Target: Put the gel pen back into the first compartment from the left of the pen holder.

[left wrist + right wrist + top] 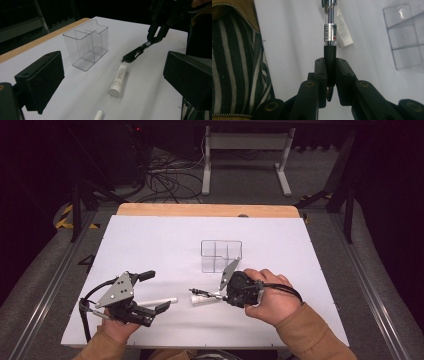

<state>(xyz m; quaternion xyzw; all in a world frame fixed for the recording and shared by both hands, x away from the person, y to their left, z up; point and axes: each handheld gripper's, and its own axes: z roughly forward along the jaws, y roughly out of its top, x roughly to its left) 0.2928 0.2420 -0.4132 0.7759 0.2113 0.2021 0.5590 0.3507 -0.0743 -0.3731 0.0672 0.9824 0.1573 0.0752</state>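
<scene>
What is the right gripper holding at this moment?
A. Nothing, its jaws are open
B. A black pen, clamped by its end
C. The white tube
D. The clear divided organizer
B: in the right gripper view the right gripper has its jaws closed on the black end of the pen, while the white tube lies free on the table and the clear organizer stands untouched.

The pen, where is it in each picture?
High view: the pen lies low in the middle, held by the right gripper.
Left gripper view: upper right, slanting.
Right gripper view: top middle, pinched between the jaws.
Shared landmark: the clear box.
</scene>
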